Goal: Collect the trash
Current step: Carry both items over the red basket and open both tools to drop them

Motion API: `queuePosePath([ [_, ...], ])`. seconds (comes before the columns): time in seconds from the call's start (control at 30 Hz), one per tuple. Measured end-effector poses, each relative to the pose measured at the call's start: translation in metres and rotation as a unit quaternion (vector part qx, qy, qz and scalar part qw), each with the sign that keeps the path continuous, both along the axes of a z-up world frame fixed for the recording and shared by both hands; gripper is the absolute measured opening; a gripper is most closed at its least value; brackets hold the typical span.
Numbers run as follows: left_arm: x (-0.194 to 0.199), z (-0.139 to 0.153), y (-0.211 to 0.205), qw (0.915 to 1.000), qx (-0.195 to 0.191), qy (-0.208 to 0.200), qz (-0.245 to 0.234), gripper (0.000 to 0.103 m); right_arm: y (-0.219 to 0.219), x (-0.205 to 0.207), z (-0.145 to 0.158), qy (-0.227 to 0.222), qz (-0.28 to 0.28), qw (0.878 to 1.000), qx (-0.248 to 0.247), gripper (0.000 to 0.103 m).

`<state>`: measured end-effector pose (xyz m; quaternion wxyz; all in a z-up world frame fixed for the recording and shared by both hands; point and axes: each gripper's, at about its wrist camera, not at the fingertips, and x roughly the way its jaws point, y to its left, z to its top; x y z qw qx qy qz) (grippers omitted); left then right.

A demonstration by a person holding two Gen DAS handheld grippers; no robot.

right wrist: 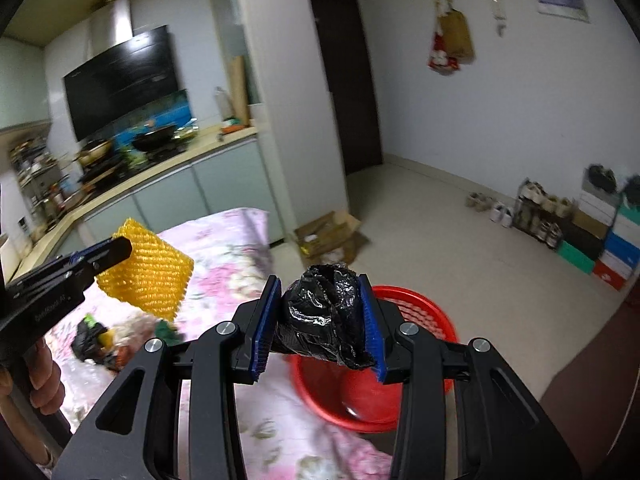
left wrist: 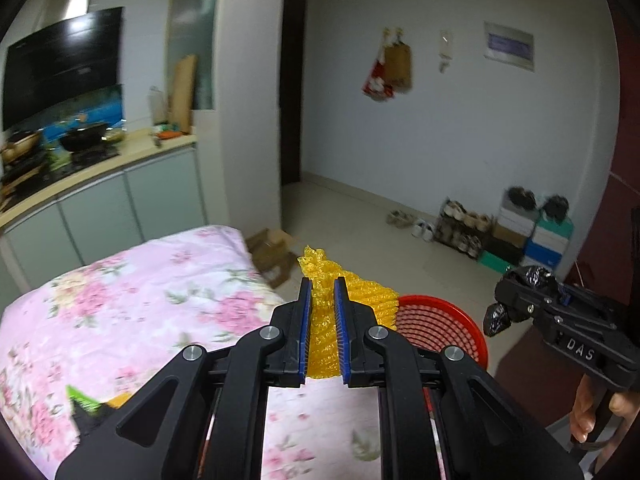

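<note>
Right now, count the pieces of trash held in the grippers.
2. The yellow foam net sleeve is clamped in the left gripper above the floral tablecloth's edge; the crumpled black plastic bag is clamped in the right gripper over the red plastic basket. More trash lies on the table.

Yellow foam net (left wrist: 325, 322), crumpled, pinched between blue pads above floral bedding. Crushed black plastic bag (right wrist: 326, 314) clamped likewise, poised over red basket (right wrist: 424, 308) on floor beside bed. More scraps (right wrist: 100, 342) heaped on bedding.
</note>
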<state>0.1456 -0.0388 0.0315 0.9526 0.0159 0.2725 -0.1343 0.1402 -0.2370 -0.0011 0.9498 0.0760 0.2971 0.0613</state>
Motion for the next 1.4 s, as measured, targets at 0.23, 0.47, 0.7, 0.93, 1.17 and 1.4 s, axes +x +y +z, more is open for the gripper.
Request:
queuePosePath([
  [0.23,0.045,-0.036,-0.055,0.9969,0.011,0.058,-0.051,0.011,-0.032,0.026,-0.031,0.048,-0.037,0.998,0.001,0.038],
  [0.47,0.075,-0.086,-0.093,0.9874,0.027,0.13,-0.086,0.011,-0.048,0.051,-0.067,0.111,-0.048,0.993,0.012,0.038],
  [0.7,0.086,-0.118,-0.113,0.9803,0.049,0.164,-0.098,0.012,-0.057,0.065,-0.088,0.148,-0.055,0.987,0.023,0.05],
  [0.93,0.087,-0.119,-0.109,0.9806,0.047,0.166,-0.092,0.036,-0.062,0.066,-0.095,0.162,-0.059,0.985,0.034,0.058],
  [1.17,0.073,-0.102,-0.097,0.9856,0.041,0.143,-0.079,0.072,-0.065,0.052,-0.084,0.147,-0.066,0.986,0.035,0.059],
  [1.4,0.05,-0.073,-0.073,0.9932,0.037,0.103,-0.042,0.082,-0.053,0.031,-0.064,0.112,-0.063,0.992,0.015,0.059],
])
